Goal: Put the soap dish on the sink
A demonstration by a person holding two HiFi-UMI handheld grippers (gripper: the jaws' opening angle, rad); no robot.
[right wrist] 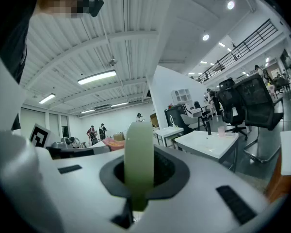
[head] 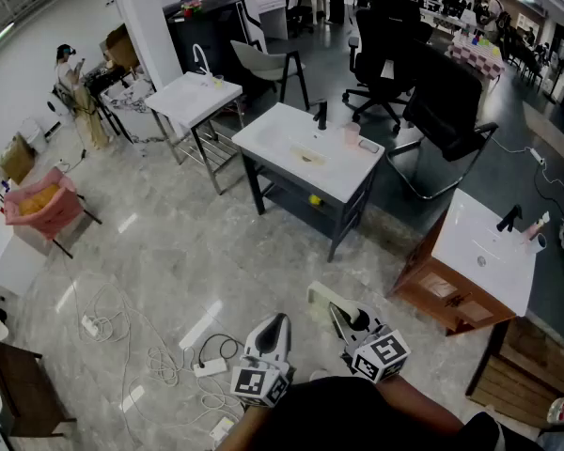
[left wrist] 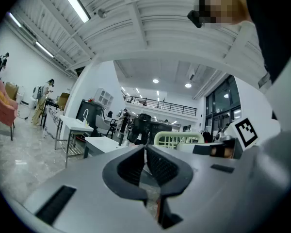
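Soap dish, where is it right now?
The soap dish is clamped edge-on in the right hand-held gripper, at the head view's bottom centre, above the floor, short of the dark-framed sink.

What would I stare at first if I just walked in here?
The pale green soap dish pops out first, clamped edge-on in the right gripper at the bottom of the head view. Next comes the white sink on its dark frame in the middle of the shiny floor, with black office chairs behind it. The left gripper, beside the right one, is shut and empty.
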